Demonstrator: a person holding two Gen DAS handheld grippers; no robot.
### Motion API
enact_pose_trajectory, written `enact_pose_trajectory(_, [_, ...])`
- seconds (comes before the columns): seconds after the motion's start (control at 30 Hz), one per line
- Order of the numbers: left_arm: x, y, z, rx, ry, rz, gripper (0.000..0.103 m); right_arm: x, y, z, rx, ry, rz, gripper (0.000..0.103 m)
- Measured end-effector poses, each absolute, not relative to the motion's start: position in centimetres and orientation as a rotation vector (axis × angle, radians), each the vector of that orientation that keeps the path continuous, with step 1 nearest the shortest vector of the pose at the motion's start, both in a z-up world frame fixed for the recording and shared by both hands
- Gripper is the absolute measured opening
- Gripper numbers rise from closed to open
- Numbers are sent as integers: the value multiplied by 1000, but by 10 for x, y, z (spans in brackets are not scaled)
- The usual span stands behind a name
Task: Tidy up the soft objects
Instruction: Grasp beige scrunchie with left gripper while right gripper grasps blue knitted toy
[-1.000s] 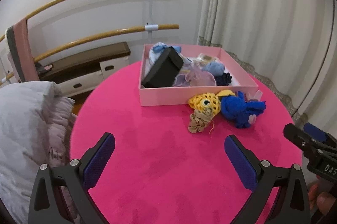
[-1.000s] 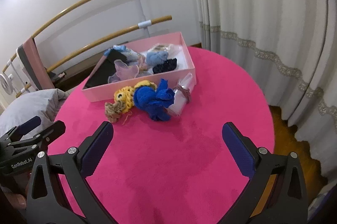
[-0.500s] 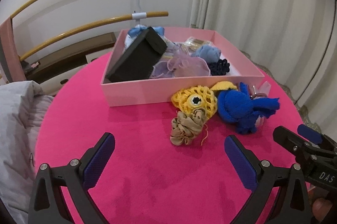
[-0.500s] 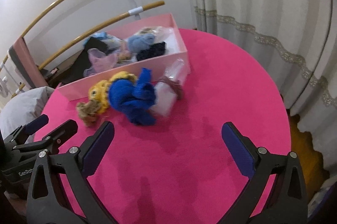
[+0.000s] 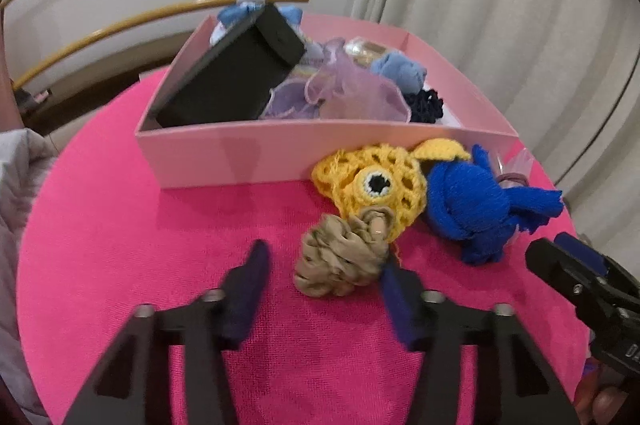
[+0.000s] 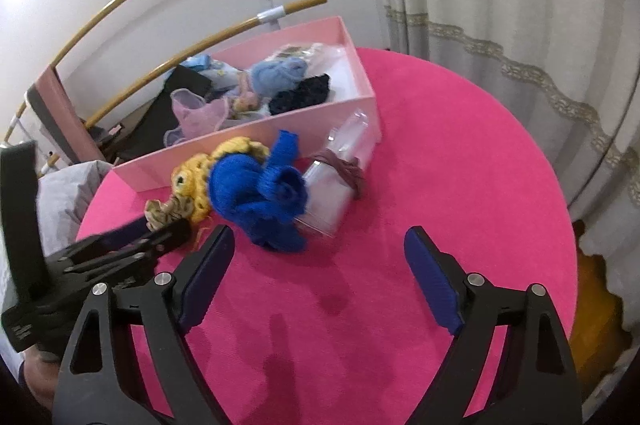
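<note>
Pink cloth covered the table (image 5: 120,225). Left tool (image 5: 324,261), jaws just narrowing, flanked the beige scrunchie (image 5: 340,261) beside the pink box (image 5: 256,153), not yet pinching. It touched the yellow crochet (image 5: 372,181), which might drag along. Right tool (image 6: 318,261) hung released, also narrowing.

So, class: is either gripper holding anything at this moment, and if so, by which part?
Nothing is held. The left gripper, jaws just closing, brackets the beige scrunchie without clamping it; the right gripper, also closing, has only bare pink table between its jaws.
</note>
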State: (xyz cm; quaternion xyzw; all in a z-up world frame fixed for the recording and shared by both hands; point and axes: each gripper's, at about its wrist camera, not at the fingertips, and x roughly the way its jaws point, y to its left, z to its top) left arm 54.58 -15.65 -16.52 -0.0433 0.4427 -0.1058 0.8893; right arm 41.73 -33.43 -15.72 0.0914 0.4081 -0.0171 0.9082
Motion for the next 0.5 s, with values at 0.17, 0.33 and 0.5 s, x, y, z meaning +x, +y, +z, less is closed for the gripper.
enact_pose_trajectory(0.17, [547,-147,-163,-102,915,-229,22,428,-319,-157,177,846,14,72])
enact_pose_trajectory(0.33, [543,-137,-156,-84,887,-201,22,439,-306,-161,187,852,72,62])
enact_pose_trajectory(0.5, [539,-137,-154,-78,886,-189,22,450,-300,-167,195,858,83,57])
